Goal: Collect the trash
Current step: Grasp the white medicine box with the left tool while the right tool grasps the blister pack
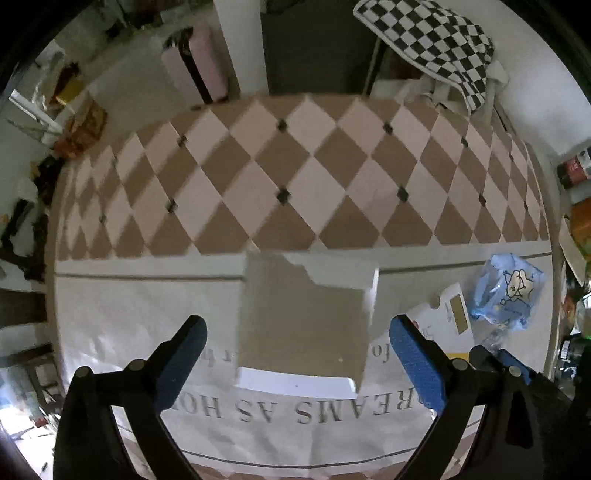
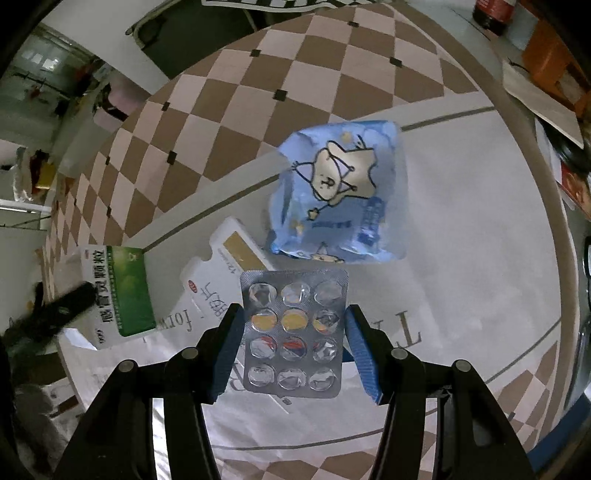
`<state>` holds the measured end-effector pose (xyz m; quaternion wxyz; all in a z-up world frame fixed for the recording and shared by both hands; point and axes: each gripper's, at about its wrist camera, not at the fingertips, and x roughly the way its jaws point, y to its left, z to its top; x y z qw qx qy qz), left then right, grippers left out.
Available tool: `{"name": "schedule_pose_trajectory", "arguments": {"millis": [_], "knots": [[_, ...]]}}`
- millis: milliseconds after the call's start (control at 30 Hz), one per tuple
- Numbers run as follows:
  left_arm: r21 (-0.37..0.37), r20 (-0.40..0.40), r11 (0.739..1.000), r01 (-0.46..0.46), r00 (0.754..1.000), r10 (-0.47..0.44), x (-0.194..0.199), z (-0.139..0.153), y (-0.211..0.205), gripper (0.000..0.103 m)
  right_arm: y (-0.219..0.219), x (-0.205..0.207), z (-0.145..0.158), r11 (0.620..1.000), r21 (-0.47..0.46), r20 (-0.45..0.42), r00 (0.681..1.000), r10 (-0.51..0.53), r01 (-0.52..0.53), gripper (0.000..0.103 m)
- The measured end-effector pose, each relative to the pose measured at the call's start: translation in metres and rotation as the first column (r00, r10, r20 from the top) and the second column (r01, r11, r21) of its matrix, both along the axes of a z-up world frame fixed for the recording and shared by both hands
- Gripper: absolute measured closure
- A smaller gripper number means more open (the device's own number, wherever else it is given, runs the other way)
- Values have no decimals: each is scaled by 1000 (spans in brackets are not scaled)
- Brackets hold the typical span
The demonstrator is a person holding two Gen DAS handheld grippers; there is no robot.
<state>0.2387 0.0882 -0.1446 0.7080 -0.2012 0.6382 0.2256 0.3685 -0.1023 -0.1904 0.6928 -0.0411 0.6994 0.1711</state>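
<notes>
My right gripper (image 2: pixel 293 310) is shut on a silver blister pack (image 2: pixel 295 332), its blue pads pressing both long edges, and holds it above the white tablecloth (image 2: pixel 461 240). A green and white medicine box (image 2: pixel 118 291) is at the left, with a finger (image 2: pixel 62 310) of my left gripper against its side. In the left wrist view that box (image 1: pixel 306 317) shows a torn flap between the wide jaws of my left gripper (image 1: pixel 298 321). A strip of cloth shows on each side of it. A flat white box (image 2: pixel 221 273) and a blue tissue pack (image 2: pixel 340 192) lie on the cloth.
The round table carries a brown and pink diamond cloth (image 1: pixel 295 166) under the white one. A checkered bag (image 1: pixel 424 44) hangs behind the far edge. A dark bottle (image 2: pixel 491 11) and an orange box (image 2: pixel 546 55) stand at the right rim. Clutter lines the room's left side.
</notes>
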Motion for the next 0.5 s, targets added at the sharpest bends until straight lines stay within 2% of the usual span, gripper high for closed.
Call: {"name": "schedule_pose_trajectory", "arguments": {"millis": [100, 233, 400, 467, 500], "knots": [[-25, -29, 999, 25, 999, -25, 6, -7, 3, 3, 10, 1, -6, 1000, 7, -4, 1000, 7, -7, 45], [-148, -59, 988, 29, 998, -38, 15, -30, 6, 3, 0, 0, -4, 1000, 8, -18, 1000, -2, 2, 45], [-127, -117, 991, 42, 992, -56, 27, -47, 0, 3, 9, 0, -8, 1000, 8, -16, 1000, 11, -11, 45], [-116, -111, 993, 36, 993, -49, 26, -50, 0, 4, 10, 0, -8, 1000, 5, -11, 1000, 14, -14, 45], [-106, -100, 994, 36, 994, -46, 26, -48, -1, 8, 14, -1, -10, 1000, 3, -10, 1000, 16, -16, 45]]}}
